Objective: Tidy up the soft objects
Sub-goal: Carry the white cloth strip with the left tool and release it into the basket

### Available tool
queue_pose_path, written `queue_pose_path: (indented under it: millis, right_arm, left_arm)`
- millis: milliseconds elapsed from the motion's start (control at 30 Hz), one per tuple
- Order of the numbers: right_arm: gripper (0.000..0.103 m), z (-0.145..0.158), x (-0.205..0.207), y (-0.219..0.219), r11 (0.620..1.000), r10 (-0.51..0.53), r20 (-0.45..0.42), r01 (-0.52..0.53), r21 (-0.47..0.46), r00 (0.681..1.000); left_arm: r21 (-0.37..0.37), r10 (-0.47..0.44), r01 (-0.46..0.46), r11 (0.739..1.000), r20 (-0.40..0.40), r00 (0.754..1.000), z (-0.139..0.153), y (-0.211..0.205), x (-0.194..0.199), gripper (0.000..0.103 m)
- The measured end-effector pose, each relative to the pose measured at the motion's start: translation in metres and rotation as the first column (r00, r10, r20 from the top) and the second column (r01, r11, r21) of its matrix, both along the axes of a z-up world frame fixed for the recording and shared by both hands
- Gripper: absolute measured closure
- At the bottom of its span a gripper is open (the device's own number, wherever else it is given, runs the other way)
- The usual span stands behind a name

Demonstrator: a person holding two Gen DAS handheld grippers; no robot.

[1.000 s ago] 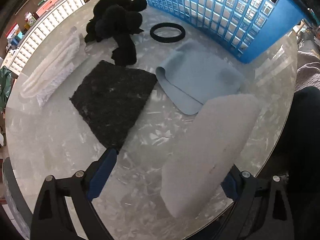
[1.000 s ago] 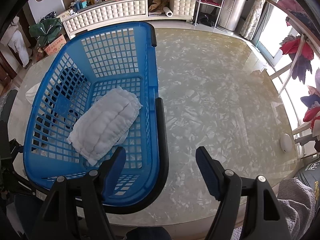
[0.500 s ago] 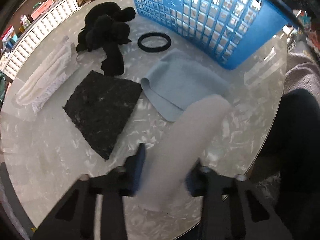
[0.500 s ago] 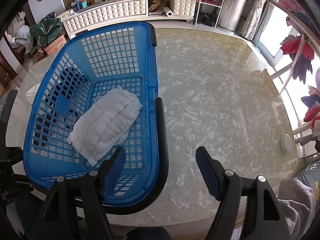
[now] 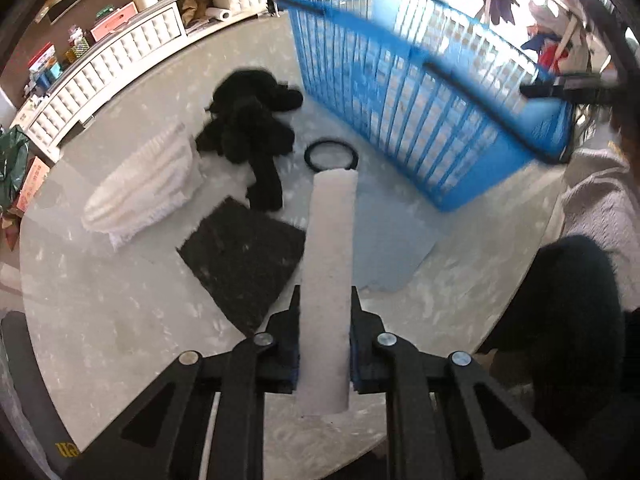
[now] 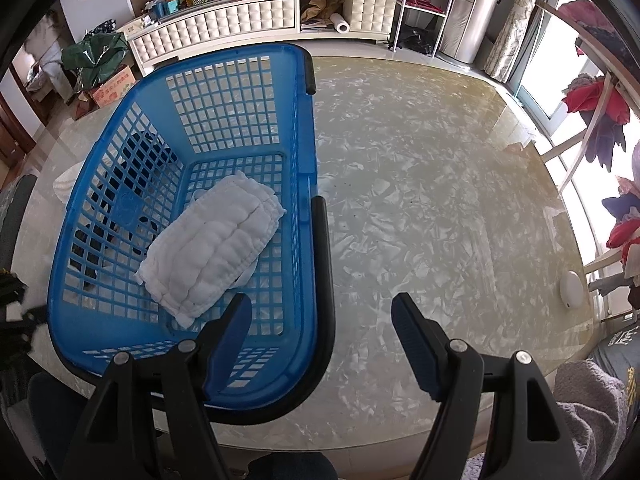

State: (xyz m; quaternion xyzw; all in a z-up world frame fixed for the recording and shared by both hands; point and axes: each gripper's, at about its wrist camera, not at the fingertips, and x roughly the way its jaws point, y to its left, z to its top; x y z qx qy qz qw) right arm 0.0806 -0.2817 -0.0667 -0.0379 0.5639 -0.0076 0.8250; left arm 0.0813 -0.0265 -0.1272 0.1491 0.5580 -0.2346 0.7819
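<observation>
My left gripper (image 5: 324, 300) is shut on a pale grey foam pad (image 5: 330, 248), which stands on edge between the pads, lifted off the marble table (image 5: 100, 320). Below it lie a black fuzzy square (image 5: 244, 256), a light blue cloth (image 5: 392, 244), a black plush toy (image 5: 252, 128), a black ring (image 5: 330, 155) and a folded white cloth (image 5: 148, 184). The blue basket (image 5: 420, 104) stands behind them. In the right wrist view my right gripper (image 6: 320, 320) hangs open over the near rim of the basket (image 6: 308, 152), which holds a white quilted cloth (image 6: 212, 244).
A white padded cabinet (image 6: 240, 28) and shelves stand beyond the table. A small white disc (image 6: 572, 290) lies at the table's right edge (image 6: 520, 392). A person's grey sleeve (image 5: 592, 200) and dark clothing (image 5: 560, 320) are at the right of the left wrist view.
My left gripper has closed on the grey foam pad and lifted it from the table, turning it on edge. The right gripper has stayed still.
</observation>
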Motion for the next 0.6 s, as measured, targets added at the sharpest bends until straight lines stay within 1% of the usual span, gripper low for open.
queue_pose_path:
  millis: [200,267,333,467,600]
  right_arm:
    - [0.031,0.0,0.0,0.001,1.0,0.016,-0.002,-0.016,-0.007,1.0]
    - [0.038,-0.001,0.001,-0.001,1.0,0.015,-0.005,-0.015,-0.007,1.0]
    - [0.04,-0.002,0.002,-0.002,1.0,0.017,-0.008,-0.017,-0.01,1.0]
    - [0.04,-0.002,0.002,-0.004,1.0,0.026,-0.004,-0.026,0.002,1.0]
    - [0.04,-0.002,0.002,-0.006,0.999,0.03,-0.002,-0.03,0.013,1.0]
  left_arm:
    - [-0.035,0.001,0.002,0.999,0.089,0.996,0.052,-0.019,0.008,0.088]
    - [-0.048,-0.004,0.009,0.999,0.113,0.994,0.068,-0.026,0.011,0.088]
    - [-0.059,0.001,0.006,0.998,0.115,0.993,0.082,-0.034,0.018,0.088]
    - [-0.069,-0.015,0.025,0.997,0.149,0.989,0.1,-0.051,0.024,0.088]
    - [-0.092,-0.03,0.047,0.995,0.175,0.984,0.11,-0.073,0.031,0.088]
